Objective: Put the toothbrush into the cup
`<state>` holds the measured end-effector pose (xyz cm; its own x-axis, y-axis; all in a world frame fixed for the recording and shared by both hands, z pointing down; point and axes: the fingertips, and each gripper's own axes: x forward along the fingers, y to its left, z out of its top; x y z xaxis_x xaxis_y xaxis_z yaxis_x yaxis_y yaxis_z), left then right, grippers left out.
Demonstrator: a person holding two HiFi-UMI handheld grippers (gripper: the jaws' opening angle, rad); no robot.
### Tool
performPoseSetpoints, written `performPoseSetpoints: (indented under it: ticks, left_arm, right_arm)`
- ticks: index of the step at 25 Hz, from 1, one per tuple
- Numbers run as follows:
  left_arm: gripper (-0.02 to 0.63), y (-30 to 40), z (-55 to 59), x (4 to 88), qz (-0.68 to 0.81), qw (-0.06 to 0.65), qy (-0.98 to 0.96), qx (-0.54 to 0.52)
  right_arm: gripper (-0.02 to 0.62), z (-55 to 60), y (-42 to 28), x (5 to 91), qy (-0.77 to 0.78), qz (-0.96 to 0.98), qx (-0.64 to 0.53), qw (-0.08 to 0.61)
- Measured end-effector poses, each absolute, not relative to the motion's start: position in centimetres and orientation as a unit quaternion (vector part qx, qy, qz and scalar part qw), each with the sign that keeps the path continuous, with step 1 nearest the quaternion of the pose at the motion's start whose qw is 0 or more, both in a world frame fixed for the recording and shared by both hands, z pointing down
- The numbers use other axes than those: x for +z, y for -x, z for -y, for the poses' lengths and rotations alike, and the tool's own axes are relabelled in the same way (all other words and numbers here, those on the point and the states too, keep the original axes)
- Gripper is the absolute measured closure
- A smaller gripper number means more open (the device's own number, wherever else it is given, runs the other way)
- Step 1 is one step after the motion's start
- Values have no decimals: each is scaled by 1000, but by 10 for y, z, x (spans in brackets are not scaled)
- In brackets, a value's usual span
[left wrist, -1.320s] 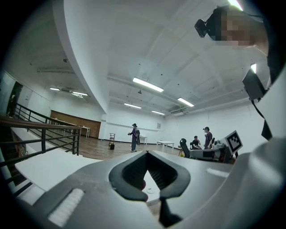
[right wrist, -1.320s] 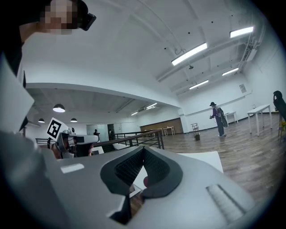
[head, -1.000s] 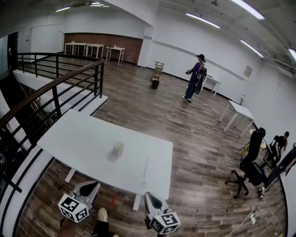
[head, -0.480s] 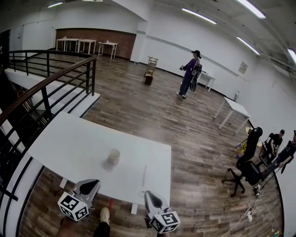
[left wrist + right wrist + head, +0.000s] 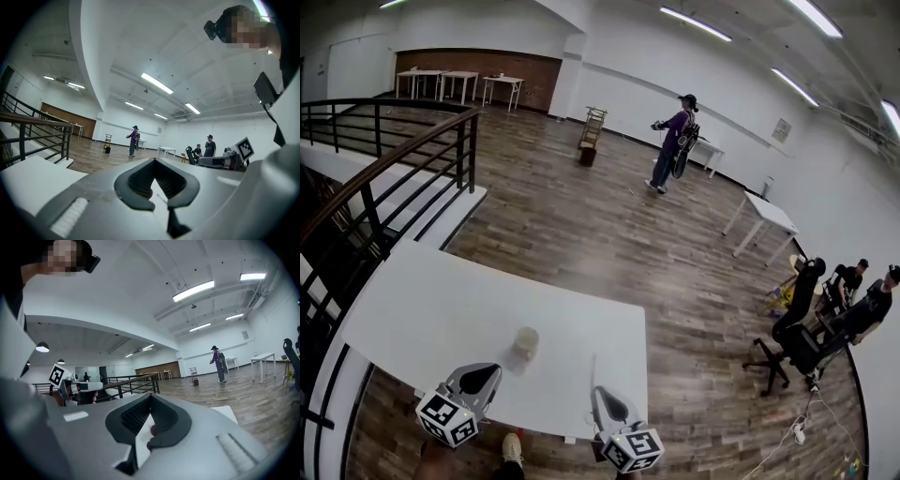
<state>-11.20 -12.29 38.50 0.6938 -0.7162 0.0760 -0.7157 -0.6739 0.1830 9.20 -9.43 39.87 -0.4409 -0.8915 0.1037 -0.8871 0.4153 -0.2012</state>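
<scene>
In the head view a small pale cup (image 5: 525, 340) stands on the white table (image 5: 422, 309), near its front edge. The toothbrush (image 5: 592, 367), thin and white, lies flat to the cup's right. My left gripper (image 5: 479, 371) reaches over the table's near edge, just short and left of the cup, jaws shut and empty. My right gripper (image 5: 602, 395) hovers at the near edge right behind the toothbrush's end, also shut with nothing held. From each gripper view I see only its own closed jaws, left gripper (image 5: 154, 161) and right gripper (image 5: 151, 397), with a strip of tabletop between the pads.
A black stair railing (image 5: 384, 178) runs along the left. A black office chair (image 5: 792, 342) and seated people (image 5: 862, 309) are at the right. Far off a person (image 5: 670, 141) stands on the wooden floor near other white tables (image 5: 759, 214).
The table, cup and toothbrush have drawn closer and lower in the head view. Both grippers now reach its near edge, where before they hung over the floor in front.
</scene>
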Motion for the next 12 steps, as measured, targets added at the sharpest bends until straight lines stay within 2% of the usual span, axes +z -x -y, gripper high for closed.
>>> performPoseSetpoints:
  ticks: [12]
  left_arm:
    - [600,117,234,399,356,112,-928,10]
  right_arm:
    - [588,190,-91,408,568,-814,-121,14]
